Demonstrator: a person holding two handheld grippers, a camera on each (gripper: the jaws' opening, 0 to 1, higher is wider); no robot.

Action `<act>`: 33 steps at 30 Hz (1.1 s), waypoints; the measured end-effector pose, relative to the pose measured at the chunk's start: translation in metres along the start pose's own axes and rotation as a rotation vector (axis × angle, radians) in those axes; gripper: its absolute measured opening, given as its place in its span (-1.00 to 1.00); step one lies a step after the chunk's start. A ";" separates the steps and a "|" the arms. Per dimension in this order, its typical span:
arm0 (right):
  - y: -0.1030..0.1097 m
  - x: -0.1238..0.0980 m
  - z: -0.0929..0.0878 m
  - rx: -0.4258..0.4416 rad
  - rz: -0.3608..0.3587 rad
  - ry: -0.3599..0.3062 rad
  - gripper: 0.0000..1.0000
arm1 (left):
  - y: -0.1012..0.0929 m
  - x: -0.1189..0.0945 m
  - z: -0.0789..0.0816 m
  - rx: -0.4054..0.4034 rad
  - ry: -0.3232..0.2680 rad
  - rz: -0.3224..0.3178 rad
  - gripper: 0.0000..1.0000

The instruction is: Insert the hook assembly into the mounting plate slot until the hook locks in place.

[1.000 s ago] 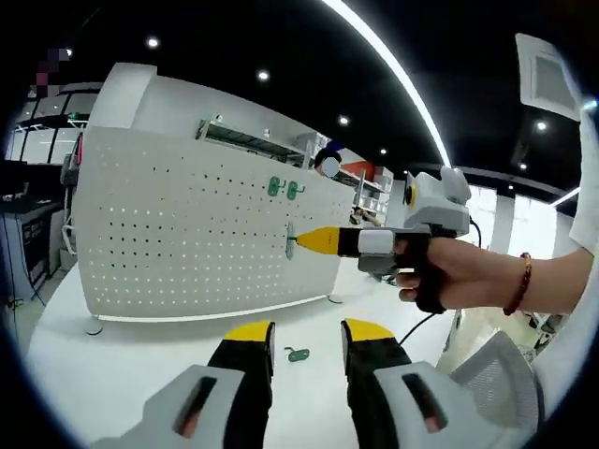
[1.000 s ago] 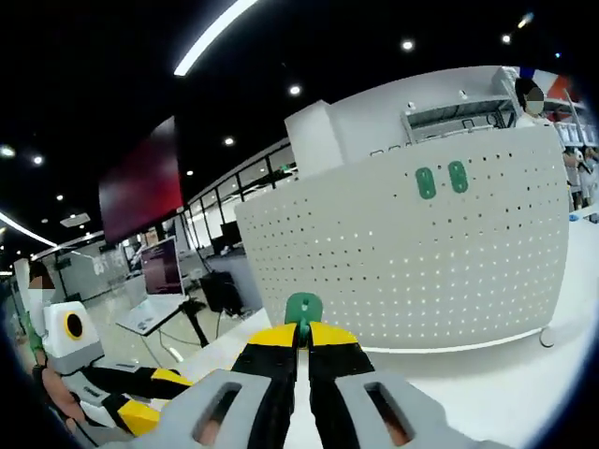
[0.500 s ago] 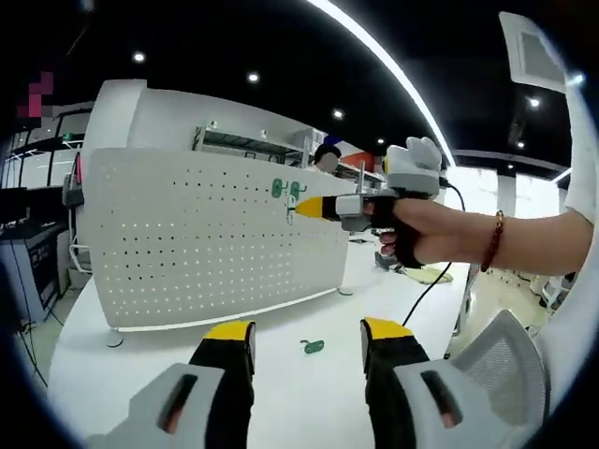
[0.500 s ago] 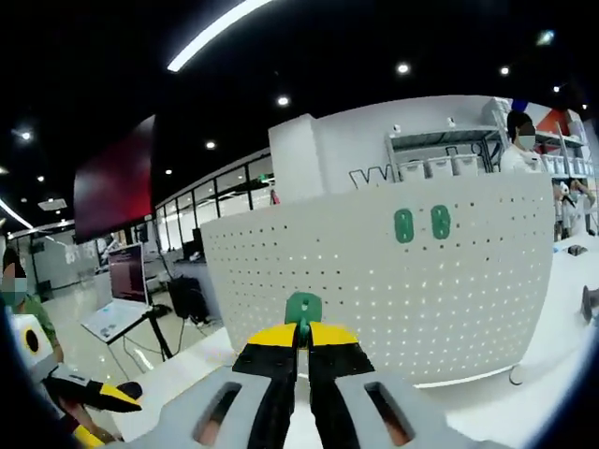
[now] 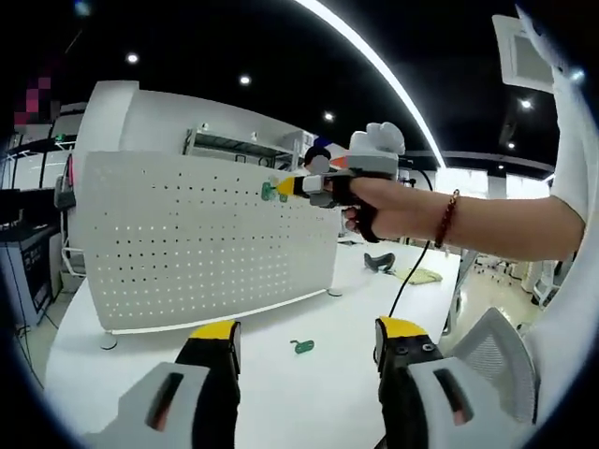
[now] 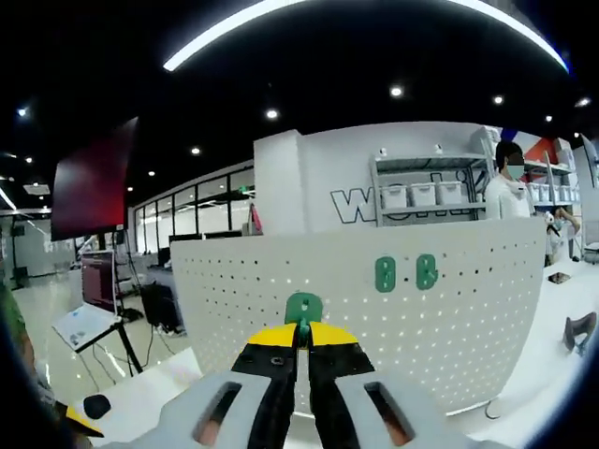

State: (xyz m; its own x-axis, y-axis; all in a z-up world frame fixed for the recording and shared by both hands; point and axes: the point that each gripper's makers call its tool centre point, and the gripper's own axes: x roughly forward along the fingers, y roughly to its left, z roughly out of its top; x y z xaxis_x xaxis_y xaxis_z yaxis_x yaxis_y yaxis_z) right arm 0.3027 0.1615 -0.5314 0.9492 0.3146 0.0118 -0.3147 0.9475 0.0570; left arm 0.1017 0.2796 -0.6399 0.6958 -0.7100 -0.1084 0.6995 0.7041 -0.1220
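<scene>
Since 1 s ago: right gripper [image 5: 281,186] risen to pegboard [image 5: 187,234] top edge, frame centre.
R jaws: clamped on green hook [image 6: 303,308].
L gripper [image 5: 304,346]: jaws apart, empty.
Room: bare table [image 5: 309,393]; spare hook [image 5: 300,347] lower centre.

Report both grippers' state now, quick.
Left gripper: open, holding nothing, above the white table.
Right gripper: shut on the green hook, near the top of the pegboard.

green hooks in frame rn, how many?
4. Two hooks mounted side by side near the pegboard top: left one, right one. One clamped in the right gripper. One lying on the table.
</scene>
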 end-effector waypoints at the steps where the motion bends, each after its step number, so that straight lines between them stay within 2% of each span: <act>1: 0.000 0.002 0.001 -0.001 -0.003 -0.002 -0.96 | 0.000 0.000 -0.001 -0.003 -0.003 -0.003 0.20; 8: -0.003 0.012 0.005 -0.038 -0.027 -0.003 -0.97 | 0.004 0.000 -0.002 -0.034 -0.013 -0.011 0.22; 17: -0.011 0.026 0.005 -0.051 -0.064 0.004 -0.97 | 0.007 0.003 -0.003 -0.026 -0.008 -0.015 0.26; 33: -0.028 0.058 0.009 -0.096 -0.118 0.000 -0.97 | 0.025 0.005 -0.009 -0.062 -0.012 -0.002 0.25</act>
State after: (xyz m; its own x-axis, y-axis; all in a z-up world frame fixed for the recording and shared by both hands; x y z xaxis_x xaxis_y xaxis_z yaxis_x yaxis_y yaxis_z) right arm 0.3668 0.1525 -0.5234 0.9796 0.2005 0.0102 -0.2000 0.9791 -0.0375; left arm 0.1211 0.2937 -0.6524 0.6965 -0.7111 -0.0959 0.6898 0.7004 -0.1836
